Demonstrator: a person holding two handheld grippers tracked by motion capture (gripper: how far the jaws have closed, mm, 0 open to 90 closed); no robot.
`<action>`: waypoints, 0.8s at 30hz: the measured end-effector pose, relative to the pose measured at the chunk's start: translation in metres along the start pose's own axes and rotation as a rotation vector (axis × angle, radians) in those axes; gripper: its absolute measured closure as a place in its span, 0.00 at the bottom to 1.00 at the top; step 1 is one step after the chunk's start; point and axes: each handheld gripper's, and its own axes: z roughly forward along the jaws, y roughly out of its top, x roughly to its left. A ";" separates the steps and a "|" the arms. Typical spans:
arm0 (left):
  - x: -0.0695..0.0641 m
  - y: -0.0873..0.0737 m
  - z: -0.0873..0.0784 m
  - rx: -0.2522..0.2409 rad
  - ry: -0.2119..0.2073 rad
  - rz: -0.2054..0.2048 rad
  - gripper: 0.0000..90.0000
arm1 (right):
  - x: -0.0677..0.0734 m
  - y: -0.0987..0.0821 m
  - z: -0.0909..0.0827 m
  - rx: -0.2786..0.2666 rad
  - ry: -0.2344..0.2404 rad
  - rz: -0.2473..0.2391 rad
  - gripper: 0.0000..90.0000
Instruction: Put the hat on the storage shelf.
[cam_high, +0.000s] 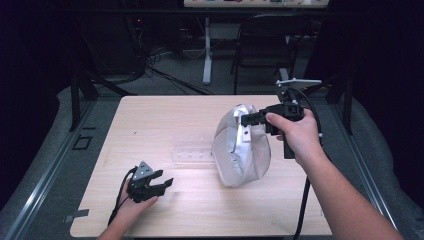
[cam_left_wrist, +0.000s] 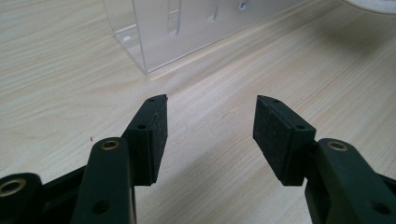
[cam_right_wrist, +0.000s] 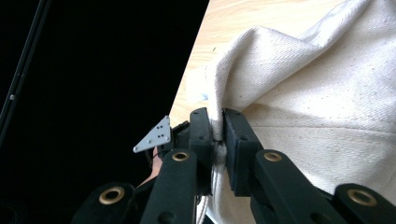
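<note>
A: Nearest, at seven o'clock on the surface (cam_high: 200, 220), how does the left gripper (cam_high: 162, 180) sit?
B: Low in the left hand (cam_high: 131, 207), pointing toward three o'clock, jaws spread wide with nothing between them. Bare wood lies all around it, and the near edge is just behind the wrist.

A: Beyond that?
B: A clear plastic holder (cam_high: 192, 149) at the centre, just left of the bag.

A: And the right gripper (cam_high: 245, 119)?
B: Raised at two o'clock, forearm slanting in from five o'clock. Its jaws are clamped on a fold of the white cloth bag (cam_high: 240, 150), which stands right of centre, well inside the far and right edges.
</note>
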 end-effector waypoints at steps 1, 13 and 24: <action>0.000 0.000 0.000 0.000 0.000 0.000 0.50 | 0.000 0.000 0.000 0.000 0.000 0.000 0.92; -0.005 0.003 -0.002 -0.030 -0.035 0.012 0.50 | 0.005 0.019 0.014 -0.032 0.006 0.015 0.92; -0.057 0.041 0.002 -0.168 -0.067 0.122 0.46 | 0.014 0.037 0.021 -0.078 0.007 0.032 0.92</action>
